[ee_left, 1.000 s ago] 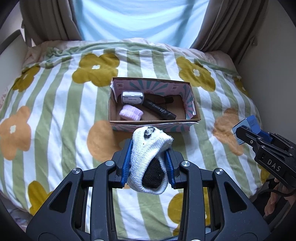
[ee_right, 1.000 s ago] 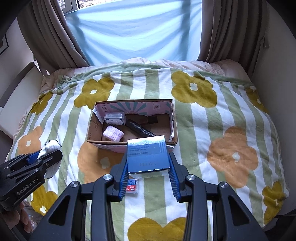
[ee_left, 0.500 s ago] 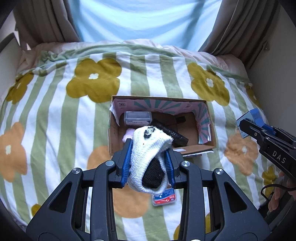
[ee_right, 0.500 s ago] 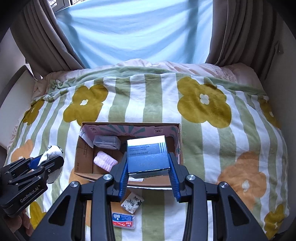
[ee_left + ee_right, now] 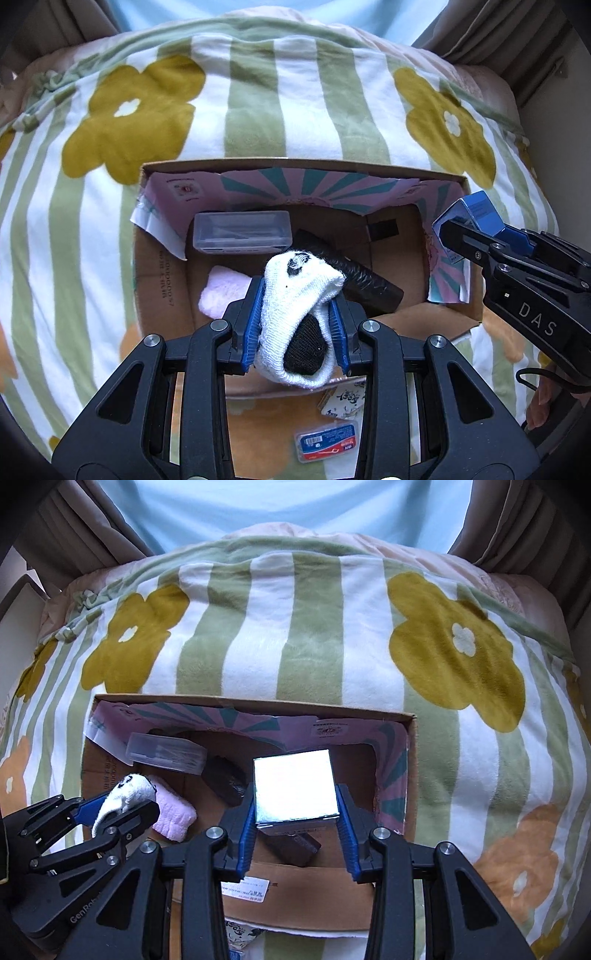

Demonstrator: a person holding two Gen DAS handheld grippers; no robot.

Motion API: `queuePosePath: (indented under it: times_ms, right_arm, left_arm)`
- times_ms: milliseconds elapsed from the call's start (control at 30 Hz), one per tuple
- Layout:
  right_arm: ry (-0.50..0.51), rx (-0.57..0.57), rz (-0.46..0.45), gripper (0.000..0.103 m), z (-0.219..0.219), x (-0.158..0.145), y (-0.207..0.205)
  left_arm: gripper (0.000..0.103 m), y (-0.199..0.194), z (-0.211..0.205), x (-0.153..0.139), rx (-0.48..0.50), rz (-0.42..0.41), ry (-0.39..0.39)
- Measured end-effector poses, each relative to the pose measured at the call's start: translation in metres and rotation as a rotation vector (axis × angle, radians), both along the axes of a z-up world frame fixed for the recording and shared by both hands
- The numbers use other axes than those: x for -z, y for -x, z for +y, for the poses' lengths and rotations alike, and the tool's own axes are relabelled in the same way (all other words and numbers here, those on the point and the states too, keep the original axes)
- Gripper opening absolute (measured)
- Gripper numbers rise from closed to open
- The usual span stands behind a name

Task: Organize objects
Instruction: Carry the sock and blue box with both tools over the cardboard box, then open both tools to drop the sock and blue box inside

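Both grippers have swung in over the cardboard box [image 5: 173,280] since a second ago, when they hung short of it above the striped blanket [image 5: 255,96]; the box now fills the lower middle of each wrist view. The left gripper [image 5: 297,332] is clamped on a rolled white sock [image 5: 295,295], poised over the box's near left part, above a pink roll [image 5: 221,291] and near a clear plastic case [image 5: 242,230] and a long black object [image 5: 369,284]. The right gripper [image 5: 297,814] pinches a small blue box [image 5: 295,786], its top glaring white, over the right half. The step in hand looks like dropping both items in. Next, each should sink toward bare cardboard and release. Two small packets [image 5: 327,441] still lie on the blanket in front.
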State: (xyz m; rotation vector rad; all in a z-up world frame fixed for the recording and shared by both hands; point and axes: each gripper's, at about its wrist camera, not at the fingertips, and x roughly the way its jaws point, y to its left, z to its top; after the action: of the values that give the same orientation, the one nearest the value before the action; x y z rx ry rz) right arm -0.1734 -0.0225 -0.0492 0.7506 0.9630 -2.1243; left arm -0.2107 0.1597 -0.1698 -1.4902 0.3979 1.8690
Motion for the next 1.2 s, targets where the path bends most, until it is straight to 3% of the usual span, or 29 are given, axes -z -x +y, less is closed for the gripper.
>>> queuePosePath:
  times_ms: [233,367,667,733,767,833,867,900,933,1033,1200]
  right_arm:
    - [-0.037,0.167,-0.101,0.036,0.000,0.030,0.026]
    - [-0.045,0.192,-0.120,0.036,0.001,0.040,0.033]
    - [-0.014,0.294,-0.206,0.036,0.014,0.046,0.038]
    - [0.001,0.307,-0.268,0.039,0.017,0.047,0.042]
    - [0.004,0.309,-0.287,0.050,0.017,0.048,0.043]
    - [0.019,0.281,-0.327,0.062,0.017,0.050,0.042]
    - [0.016,0.267,-0.327,0.069,0.015,0.051,0.039]
    - [0.013,0.259,-0.323,0.076,0.014,0.053,0.037]
    - [0.010,0.254,-0.316,0.079,0.012,0.054,0.035]
    - [0.006,0.232,-0.308,0.086,0.008,0.057,0.033]
    - [-0.003,0.156,-0.284,0.086,0.001,0.054,0.034]
  left_arm:
    - [0.029,0.008,0.017,0.045,0.049,-0.028,0.064]
    - [0.029,0.007,0.026,0.062,0.087,-0.043,0.088]
    - [0.029,0.001,0.036,0.076,0.144,-0.046,0.112]
    - [0.030,0.000,0.038,0.076,0.156,-0.041,0.123]
    - [0.030,0.000,0.039,0.074,0.158,-0.023,0.128]
    - [0.038,-0.001,0.036,0.067,0.156,-0.010,0.105]
    - [0.076,0.000,0.034,0.064,0.156,-0.023,0.084]
    - [0.099,0.000,0.033,0.062,0.160,-0.031,0.078]
    - [0.103,-0.001,0.031,0.061,0.163,-0.019,0.058]
    - [0.103,-0.004,0.029,0.073,0.183,-0.015,0.096]
    - [0.103,-0.002,0.019,0.088,0.155,-0.042,0.095]
